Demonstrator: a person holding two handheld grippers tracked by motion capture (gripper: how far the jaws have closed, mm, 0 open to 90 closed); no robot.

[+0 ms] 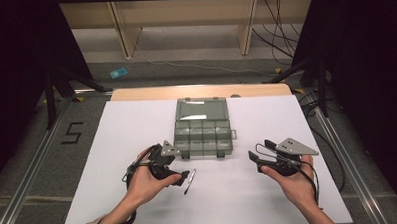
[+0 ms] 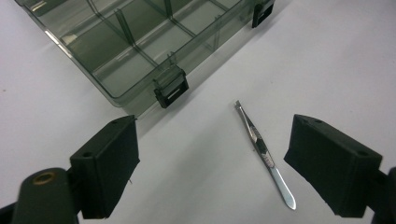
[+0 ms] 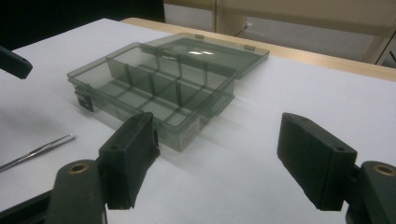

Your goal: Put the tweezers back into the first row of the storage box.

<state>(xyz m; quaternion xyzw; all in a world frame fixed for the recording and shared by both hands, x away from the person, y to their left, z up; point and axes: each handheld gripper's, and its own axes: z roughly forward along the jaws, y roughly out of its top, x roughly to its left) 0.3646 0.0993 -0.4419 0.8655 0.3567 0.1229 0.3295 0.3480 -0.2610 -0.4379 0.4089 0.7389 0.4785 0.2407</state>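
Though it lies flat and free on the white table cover (image 1: 137,124), the slim, shiny steel pair of tweezers (image 1: 190,181) looks, from the high view, like a light, stiff and rather slippery piece that sits too low to scoop easily; it rests just off the tip of the left gripper (image 1: 184,175), whose hand (image 1: 148,180) comes in low with the tool angled toward the right, while the right gripper (image 1: 254,159) is held level in the right hand (image 1: 289,181), well apart from the tweezers and beside the open, smoke-grey clear plastic compartment box (image 1: 203,133). Seen from the left gripper view, the tweezers (image 2: 265,154) lie between the jaws, nearer the right-hand jaw, untouched by either pad; the jaws stand wide with nothing gripped, and the box's (image 2: 135,46) front latch sits beyond the left-hand jaw. A hold across the broader middle shank, where the two blades run together, should give the best purchase and keep the fine tips from bending. Seen from the right gripper view, its jaws stand wide and empty, the box (image 3: 159,88) straight ahead beyond them and the tweezers (image 3: 37,151) far off to the left of the left-hand jaw.
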